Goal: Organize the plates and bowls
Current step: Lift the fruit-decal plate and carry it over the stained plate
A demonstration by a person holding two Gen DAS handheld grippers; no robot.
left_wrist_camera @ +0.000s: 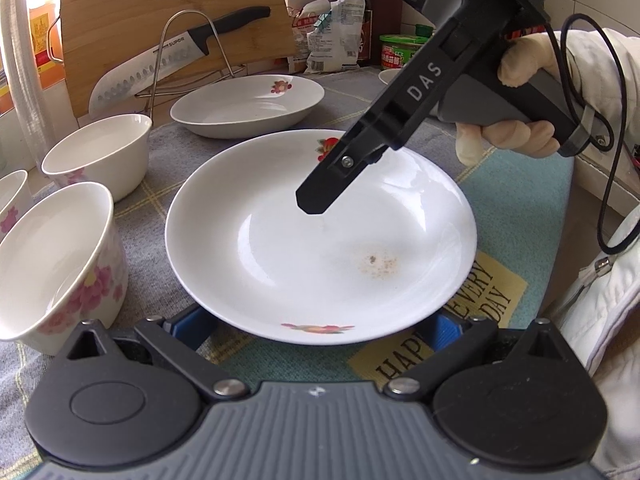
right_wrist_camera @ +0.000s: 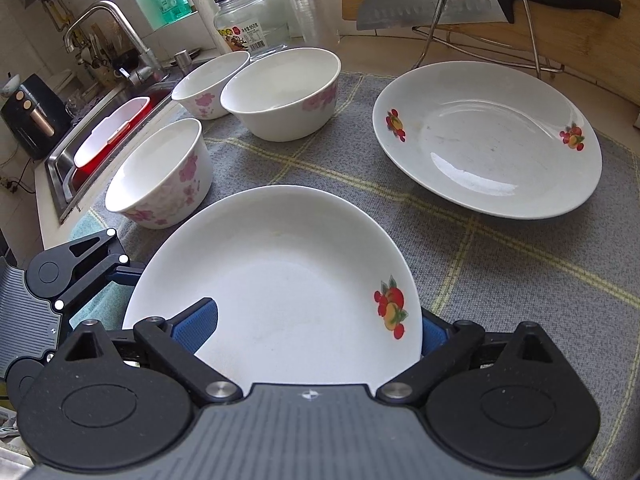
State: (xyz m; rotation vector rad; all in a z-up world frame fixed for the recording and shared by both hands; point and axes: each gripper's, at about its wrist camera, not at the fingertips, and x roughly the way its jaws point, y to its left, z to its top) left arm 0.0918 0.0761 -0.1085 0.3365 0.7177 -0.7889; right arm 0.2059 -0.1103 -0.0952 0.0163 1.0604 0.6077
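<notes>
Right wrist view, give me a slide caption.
Right gripper straddles near plate's rim; second plate and three bowls wait.
</notes>
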